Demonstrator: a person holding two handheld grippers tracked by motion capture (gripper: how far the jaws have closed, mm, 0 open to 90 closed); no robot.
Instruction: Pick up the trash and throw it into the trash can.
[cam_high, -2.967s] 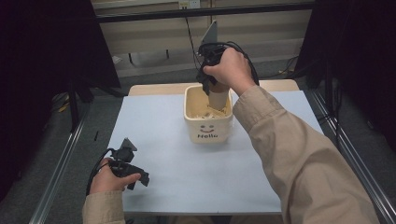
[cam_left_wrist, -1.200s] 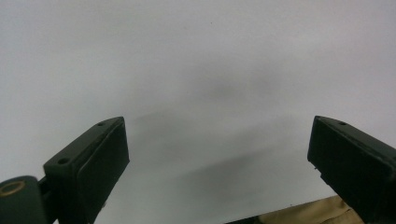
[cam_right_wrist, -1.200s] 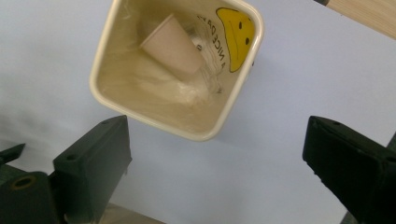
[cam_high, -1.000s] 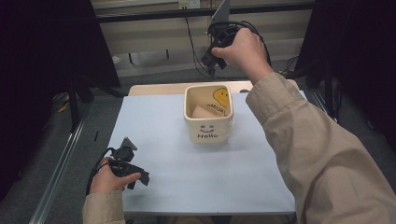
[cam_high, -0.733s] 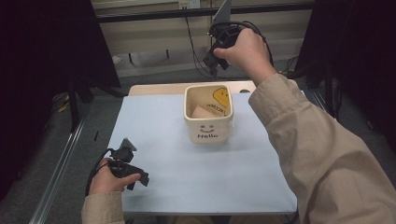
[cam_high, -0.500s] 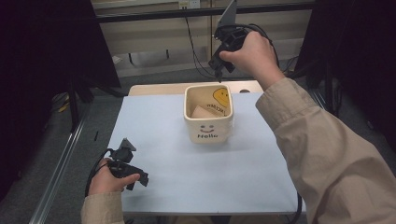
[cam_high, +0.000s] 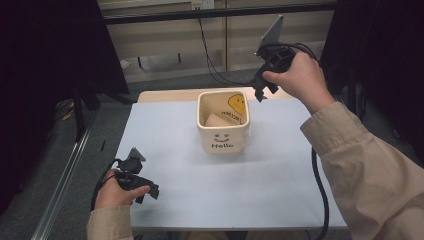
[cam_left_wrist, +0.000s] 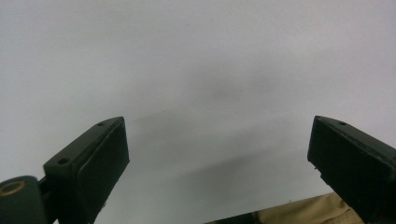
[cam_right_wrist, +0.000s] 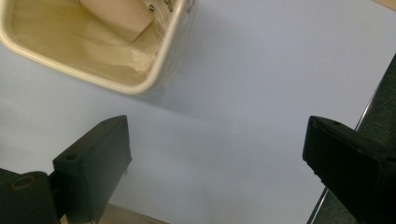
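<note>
Since three seconds ago the right gripper (cam_high: 261, 89) has come up out of the cream container (cam_high: 223, 122) and swung off to its far right, now hanging in the air clear of the rim; the left hasn't budged. Near first: left gripper (cam_high: 145, 189) rests low on the near-left of the pale blue table (cam_high: 260, 185), jaws spread wide, nothing but bare surface between them in its own view. Mid-table: the container with the smiley face and "Hello" on its front stands upright, and a tan paper-wrapped item (cam_high: 218, 120) lies tilted inside against the back wall. Far: right gripper jaws wide apart and empty; its own view looks down past the container's corner (cam_right_wrist: 154, 77) to the tabletop. Judgement: the drop into the container looks done, and this is the retreat step. Next move probably calls for bringing the right hand back to a rest spot on the table without clipping the rim.
</note>
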